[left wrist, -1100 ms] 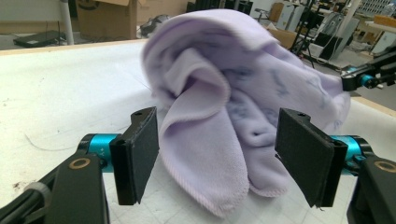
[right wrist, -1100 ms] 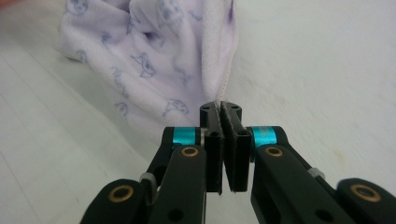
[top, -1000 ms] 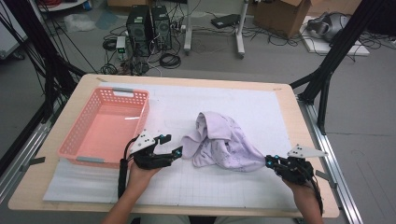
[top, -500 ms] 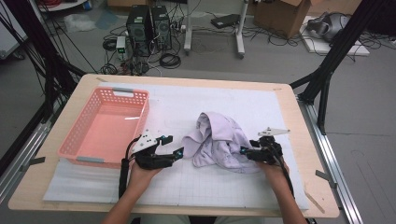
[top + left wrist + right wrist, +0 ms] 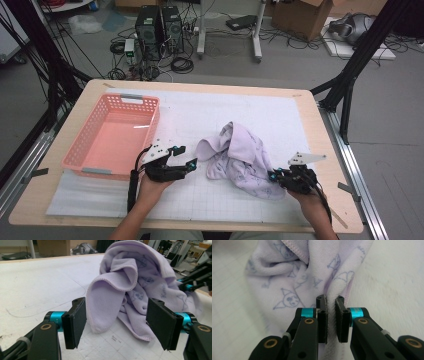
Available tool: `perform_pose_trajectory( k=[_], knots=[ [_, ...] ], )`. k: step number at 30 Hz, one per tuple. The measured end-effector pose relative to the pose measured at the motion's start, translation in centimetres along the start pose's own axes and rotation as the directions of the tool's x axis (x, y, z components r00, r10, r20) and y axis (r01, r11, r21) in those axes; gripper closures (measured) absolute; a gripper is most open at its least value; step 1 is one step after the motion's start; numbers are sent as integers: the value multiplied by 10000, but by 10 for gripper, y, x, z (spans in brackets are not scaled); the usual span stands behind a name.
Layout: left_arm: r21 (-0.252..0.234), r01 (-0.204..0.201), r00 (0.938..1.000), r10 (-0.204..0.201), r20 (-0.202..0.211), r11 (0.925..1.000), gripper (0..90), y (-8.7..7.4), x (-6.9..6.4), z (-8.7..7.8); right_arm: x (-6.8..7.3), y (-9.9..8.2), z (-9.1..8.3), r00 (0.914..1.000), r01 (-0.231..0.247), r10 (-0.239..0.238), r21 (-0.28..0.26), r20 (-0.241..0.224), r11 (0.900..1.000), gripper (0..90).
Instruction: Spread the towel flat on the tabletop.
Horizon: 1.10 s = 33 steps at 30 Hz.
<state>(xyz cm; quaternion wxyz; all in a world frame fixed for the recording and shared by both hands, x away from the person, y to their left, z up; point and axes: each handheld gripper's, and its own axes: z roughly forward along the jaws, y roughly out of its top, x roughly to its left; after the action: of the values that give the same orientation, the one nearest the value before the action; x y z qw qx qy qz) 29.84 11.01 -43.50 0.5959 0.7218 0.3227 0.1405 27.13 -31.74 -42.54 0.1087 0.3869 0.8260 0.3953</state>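
1. While the lilac towel (image 5: 242, 160) lay crumpled on the white gridded mat (image 5: 210, 200), just to the right of the pink plastic basket (image 5: 111, 137), the right gripper (image 5: 275, 176) had just been closing, and in the right gripper view its pads pinched a fold of the towel's hemmed edge (image 5: 331, 315).
2. Its jaws stood almost together, with only the thickness of terry cloth between them, so I judged this claw to be grasping the towel at the corner farthest from the basket.
3. By contrast, the left gripper (image 5: 186, 161) sat released between the basket and the towel; in the left gripper view its pads (image 5: 76, 322) stood wide apart, with the towel's nearest rolled fold (image 5: 110, 300) ahead of them and untouched.
4. What could go wrong, in my judgement: the right pinch caught a thin strip near the hem, so a quick lift might let the cloth slide out of the pads.
5. A second risk was that the fold held more than one layer, in which case pulling would drag the whole bundle away from the basket instead of opening it.
6. A third risk lay with the left claw: closing on the bulging roll rather than on an edge would bunch the towel further.
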Motion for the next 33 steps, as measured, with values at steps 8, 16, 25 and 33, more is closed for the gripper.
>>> perform_pose_trajectory(
  k=[8, 16, 25, 33],
  knots=[
    [71, -43, 10000, 43, 24, 10000, 343, 0, -1, 2, -11, -7, -27, 9975, -628, 667, -1367, 242, 9886, 544],
    [175, -255, 9995, 252, 170, 9995, 412, -1, 0, 3, -29, 25, -11, 9899, -1049, 1229, -2176, 707, 9704, 473],
    [325, -327, 9993, 321, 183, 9989, 421, -1, 0, 2, -19, 59, 51, 9939, -620, 510, -1140, -973, 9915, 757],
    [286, -244, 9990, 233, 381, 9993, 421, -1, -2, 4, 27, 59, 64, 9605, 1163, -1382, -1028, -2416, 9879, 851]
  ],
)
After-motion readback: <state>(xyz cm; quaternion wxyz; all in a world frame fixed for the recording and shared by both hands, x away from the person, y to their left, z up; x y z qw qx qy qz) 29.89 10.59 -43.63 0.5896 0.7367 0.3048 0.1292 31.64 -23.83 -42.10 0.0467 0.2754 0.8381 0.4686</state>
